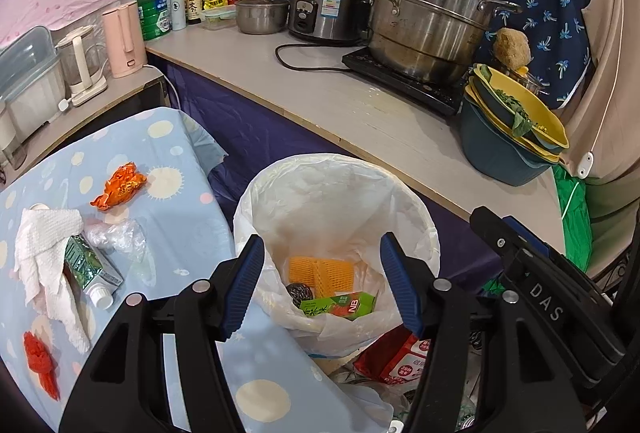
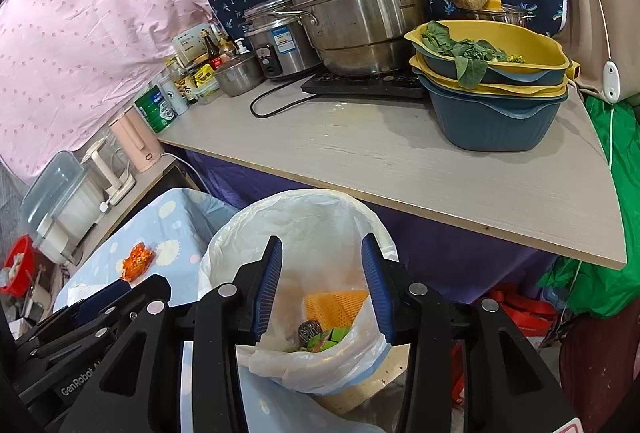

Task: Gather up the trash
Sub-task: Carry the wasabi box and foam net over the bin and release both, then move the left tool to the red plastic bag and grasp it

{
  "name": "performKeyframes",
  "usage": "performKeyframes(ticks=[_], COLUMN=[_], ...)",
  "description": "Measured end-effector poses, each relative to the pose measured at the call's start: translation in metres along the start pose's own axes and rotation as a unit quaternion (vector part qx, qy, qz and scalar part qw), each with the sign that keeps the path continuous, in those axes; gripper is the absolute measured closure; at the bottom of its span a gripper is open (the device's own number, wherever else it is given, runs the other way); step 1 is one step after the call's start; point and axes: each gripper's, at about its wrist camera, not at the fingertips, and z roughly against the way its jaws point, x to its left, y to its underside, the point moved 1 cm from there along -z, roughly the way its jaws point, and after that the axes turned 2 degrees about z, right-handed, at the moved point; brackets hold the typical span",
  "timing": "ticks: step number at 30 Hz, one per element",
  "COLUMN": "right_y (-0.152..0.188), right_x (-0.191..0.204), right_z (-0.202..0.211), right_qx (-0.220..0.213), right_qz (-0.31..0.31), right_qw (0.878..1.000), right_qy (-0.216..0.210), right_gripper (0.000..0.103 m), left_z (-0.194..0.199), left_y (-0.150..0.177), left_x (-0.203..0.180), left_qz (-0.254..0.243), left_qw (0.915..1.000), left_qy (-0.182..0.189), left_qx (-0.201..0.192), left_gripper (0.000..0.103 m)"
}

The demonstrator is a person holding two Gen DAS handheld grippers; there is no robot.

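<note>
Both grippers hang spread and empty over the lined bin [image 1: 320,193]; remaining trash lies left on the surface [image 1: 180,233], nearest the left gripper [image 1: 322,285], green carton [image 1: 92,269] angled near-right, right gripper [image 2: 322,291] farther

A round bin lined with a white plastic bag [image 1: 336,193] stands open beside the table; inside lie an orange foam net [image 1: 320,271], a dark scouring ball [image 1: 299,293] and a green drink carton [image 1: 340,305]. On the blue spotted tablecloth [image 1: 180,225] lie a crumpled orange wrapper [image 1: 119,185], a white paper towel [image 1: 44,253], a green carton with white cap [image 1: 93,271], clear plastic film [image 1: 118,237] and a red scrap [image 1: 40,363]
</note>
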Motion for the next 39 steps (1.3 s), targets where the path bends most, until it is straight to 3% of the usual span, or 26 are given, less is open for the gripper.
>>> performKeyframes(ticks=[4,8,17,24,29,34,39], right_y=[0.001,0.003,0.023,0.053,0.076,0.093,0.105], right_x=[0.009,0.024,0.075,0.124,0.154,0.176,0.192], right_z=[0.005,0.009,0.01,0.003,-0.004,-0.012,-0.016], right_qx=[-0.003,-0.004,0.009,0.036,0.059,0.083,0.094], right_qz=[0.008,0.021,0.06,0.099,0.124,0.136,0.152], right_qw=[1.0,1.0,0.997,0.991,0.986,0.981,0.978], right_qy=[-0.005,-0.011,-0.043,-0.078,-0.097,-0.106,-0.107], right_gripper=[0.059,0.056,0.052,0.047,0.046,0.046,0.046], left_z=[0.008,0.021,0.055,0.073,0.085,0.091,0.085], left_y=[0.001,0.003,0.026,0.057,0.095,0.129,0.154], left_x=[0.009,0.025,0.089,0.163,0.226,0.275,0.299], left_qz=[0.008,0.024,0.069,0.131,0.179,0.222,0.24], left_qw=[1.0,0.9996,0.9949,0.9829,0.9673,0.9534,0.9464], left_qy=[-0.002,-0.008,-0.066,-0.127,-0.179,-0.205,-0.215], left_qx=[-0.004,-0.012,-0.032,-0.024,-0.012,0.005,0.026], left_gripper=[0.045,0.037,0.022,0.02,0.019,0.019,0.019])
